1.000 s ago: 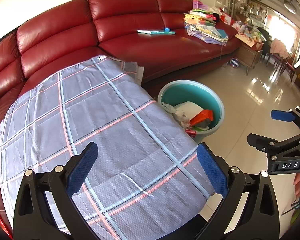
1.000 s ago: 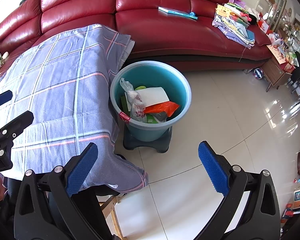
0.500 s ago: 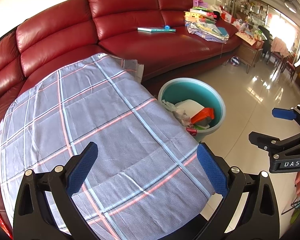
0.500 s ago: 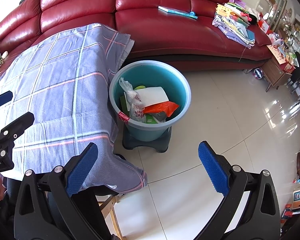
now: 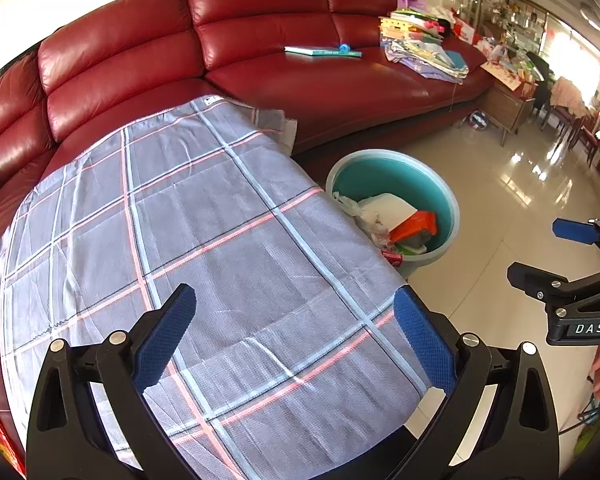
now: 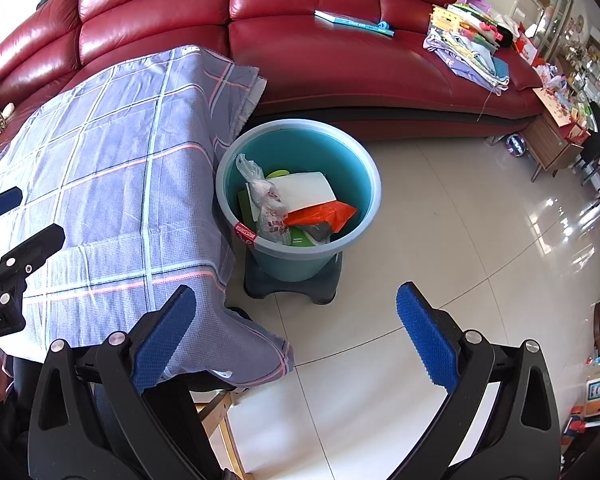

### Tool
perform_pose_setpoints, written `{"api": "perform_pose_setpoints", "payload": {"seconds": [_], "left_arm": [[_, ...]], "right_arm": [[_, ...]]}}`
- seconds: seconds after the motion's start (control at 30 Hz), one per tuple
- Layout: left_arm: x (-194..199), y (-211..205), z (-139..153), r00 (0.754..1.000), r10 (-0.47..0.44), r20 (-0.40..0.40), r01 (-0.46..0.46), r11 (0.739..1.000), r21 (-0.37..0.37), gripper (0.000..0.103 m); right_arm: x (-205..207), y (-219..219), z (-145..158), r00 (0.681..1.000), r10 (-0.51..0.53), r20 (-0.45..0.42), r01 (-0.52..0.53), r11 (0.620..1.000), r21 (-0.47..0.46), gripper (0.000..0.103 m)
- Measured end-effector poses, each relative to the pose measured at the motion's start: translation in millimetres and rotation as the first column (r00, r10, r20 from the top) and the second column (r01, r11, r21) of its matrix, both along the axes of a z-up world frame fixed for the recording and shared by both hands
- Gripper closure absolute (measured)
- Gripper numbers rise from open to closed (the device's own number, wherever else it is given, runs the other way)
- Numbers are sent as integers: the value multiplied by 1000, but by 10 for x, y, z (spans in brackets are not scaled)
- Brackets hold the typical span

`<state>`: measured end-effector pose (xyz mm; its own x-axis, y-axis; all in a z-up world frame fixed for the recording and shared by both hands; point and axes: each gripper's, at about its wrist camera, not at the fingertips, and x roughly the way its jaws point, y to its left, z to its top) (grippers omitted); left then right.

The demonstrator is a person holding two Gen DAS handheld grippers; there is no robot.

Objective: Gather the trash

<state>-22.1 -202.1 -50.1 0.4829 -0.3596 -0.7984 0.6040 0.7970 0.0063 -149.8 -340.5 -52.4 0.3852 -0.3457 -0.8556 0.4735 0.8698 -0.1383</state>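
Trash (image 6: 300, 208) inside teal bucket (image 6: 364, 168) beside checked tablecloth (image 6: 132, 184), both hand-held grippers empty.

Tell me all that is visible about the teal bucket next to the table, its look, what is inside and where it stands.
The teal bucket is round, looks like plastic, with a paler rim and a red sticker on the near rim. It stands upright on a dark low stand on the tiled floor, between the cloth-covered table and the red sofa. Inside lie a clear plastic bag, a white sheet, an orange wrapper and green pieces. Both grippers are away from it, open and empty.
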Motion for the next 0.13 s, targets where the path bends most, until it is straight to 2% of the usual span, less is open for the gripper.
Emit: {"api": "perform_pose_setpoints", "payload": {"seconds": [0.13], "left_arm": [[24,17,-20,1000,4,-16,-4,1000,-1,4]], "right_arm": [[4,-9,-7,1000,-2,-1,2,1000,1,7]]}}
